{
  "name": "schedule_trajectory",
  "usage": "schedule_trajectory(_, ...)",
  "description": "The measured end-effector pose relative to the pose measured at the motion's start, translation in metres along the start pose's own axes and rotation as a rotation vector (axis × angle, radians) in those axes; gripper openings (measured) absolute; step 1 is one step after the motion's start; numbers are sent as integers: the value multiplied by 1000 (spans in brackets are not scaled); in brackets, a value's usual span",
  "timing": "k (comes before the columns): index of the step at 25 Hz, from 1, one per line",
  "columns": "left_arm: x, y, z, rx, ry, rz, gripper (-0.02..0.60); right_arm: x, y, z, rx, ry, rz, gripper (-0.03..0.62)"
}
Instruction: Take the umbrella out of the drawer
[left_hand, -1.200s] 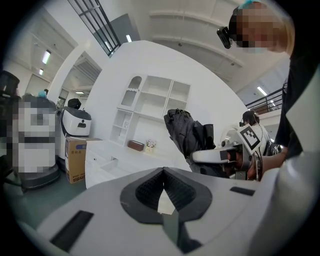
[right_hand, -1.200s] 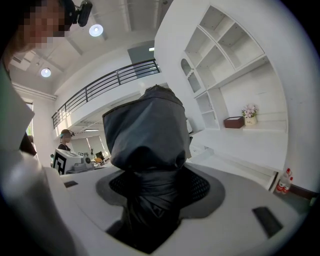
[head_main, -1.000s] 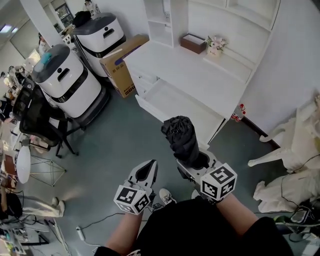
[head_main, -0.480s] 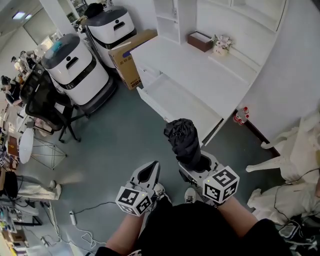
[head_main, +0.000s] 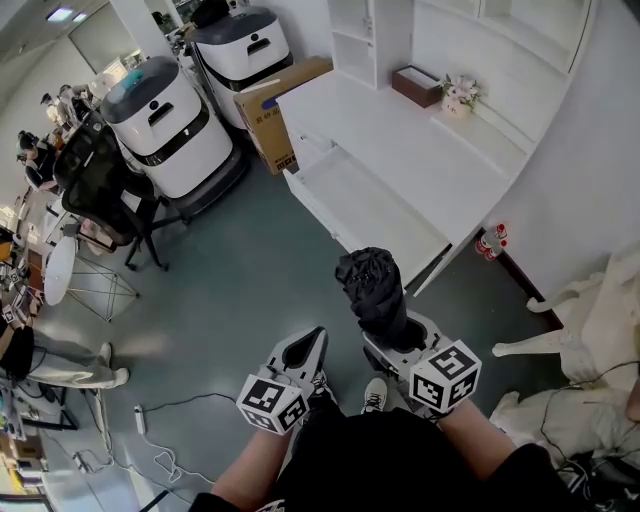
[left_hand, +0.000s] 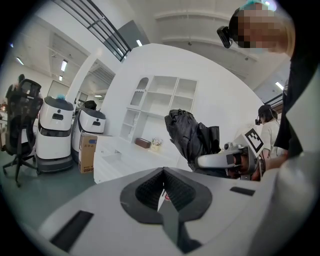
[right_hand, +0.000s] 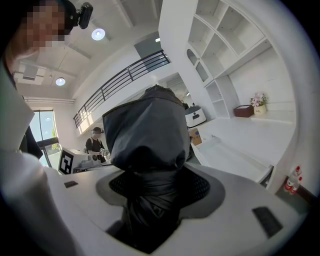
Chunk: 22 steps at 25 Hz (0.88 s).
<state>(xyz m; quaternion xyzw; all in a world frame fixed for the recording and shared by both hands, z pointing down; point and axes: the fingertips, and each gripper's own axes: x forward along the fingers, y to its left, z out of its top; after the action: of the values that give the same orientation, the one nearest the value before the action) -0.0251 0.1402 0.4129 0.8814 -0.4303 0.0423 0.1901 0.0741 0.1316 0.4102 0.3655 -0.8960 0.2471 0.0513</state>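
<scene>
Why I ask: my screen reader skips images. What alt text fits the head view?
Seen from above, the right gripper holds a folded black umbrella upright, clear of the open white drawer ahead. The left gripper is shut and empty beside it, over a grey-green floor.

No legible txt; print on cardboard box (head_main: 272, 128) too small.
</scene>
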Motion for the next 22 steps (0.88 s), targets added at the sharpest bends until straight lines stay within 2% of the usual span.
schedule_trajectory(22, -17, -2, 1, 9, -16, -13, 5, -5, 17, -6, -1, -9, -14, 250)
